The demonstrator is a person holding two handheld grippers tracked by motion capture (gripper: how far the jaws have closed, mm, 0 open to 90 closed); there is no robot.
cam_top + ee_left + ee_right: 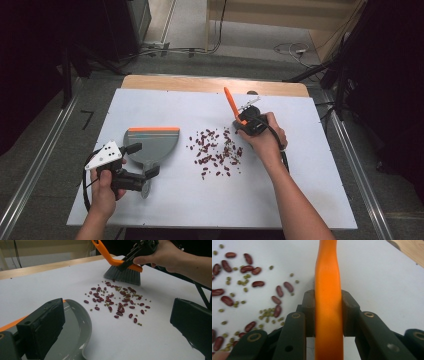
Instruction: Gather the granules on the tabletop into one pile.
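Red kidney beans and small green beans (217, 150) (117, 301) (249, 285) lie scattered on the middle of the white board. My right gripper (246, 121) (131, 257) (328, 302) is shut on the orange handle of a hand brush (230, 102) (328, 270). Its grey bristles (122, 275) rest on the board at the far edge of the beans. A grey dustpan (152, 142) (82, 322) with an orange lip lies left of the beans. My left gripper (144, 159) (117, 312) stands open over the dustpan's handle end, its jaws wide apart and pointing at the beans.
The white board (300, 190) covers a wooden table whose far edge (200, 82) shows behind it. Bare board lies right of the beans and along the near edge. Cables and dark stands (350, 65) sit on the floor beyond the table.
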